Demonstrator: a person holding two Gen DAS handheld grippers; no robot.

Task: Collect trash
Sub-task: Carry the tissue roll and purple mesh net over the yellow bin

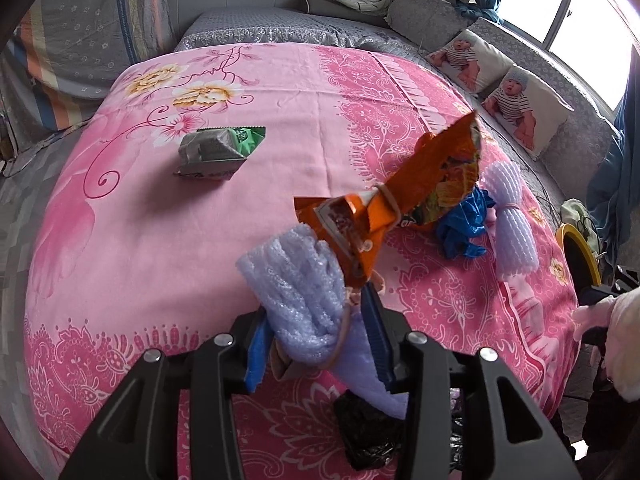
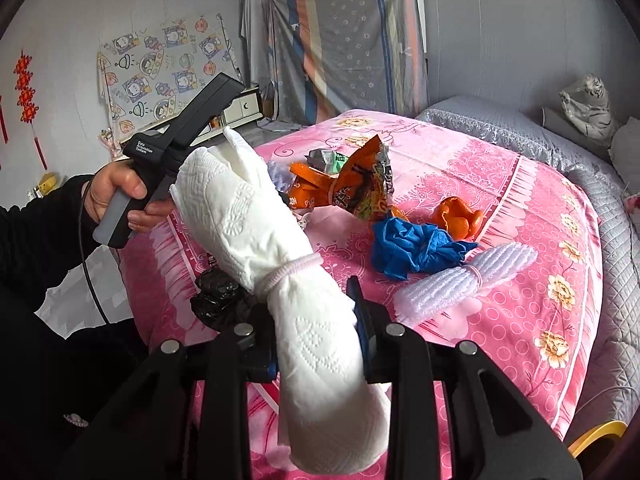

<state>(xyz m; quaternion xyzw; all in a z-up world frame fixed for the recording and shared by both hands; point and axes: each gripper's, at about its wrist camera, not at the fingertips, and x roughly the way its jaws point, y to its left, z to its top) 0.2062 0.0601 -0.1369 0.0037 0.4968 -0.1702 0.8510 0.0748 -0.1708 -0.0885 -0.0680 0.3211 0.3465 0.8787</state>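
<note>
White paper towel roll point(image 2: 280, 264) sits clamped in my right gripper point(image 2: 316, 332); my left gripper point(image 1: 320, 336) loosely pinches lilac foam netting point(image 1: 296, 288) with orange snack wrapper point(image 1: 400, 200). Next I need the bin.

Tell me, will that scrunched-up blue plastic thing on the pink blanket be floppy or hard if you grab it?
Probably floppy: the blue plastic wad is thin film crumpled into soft folds, so it should squash between the fingers. It likely weighs very little. It probably won't roll, since it lies lumpy and uneven on the pink blanket.
</note>
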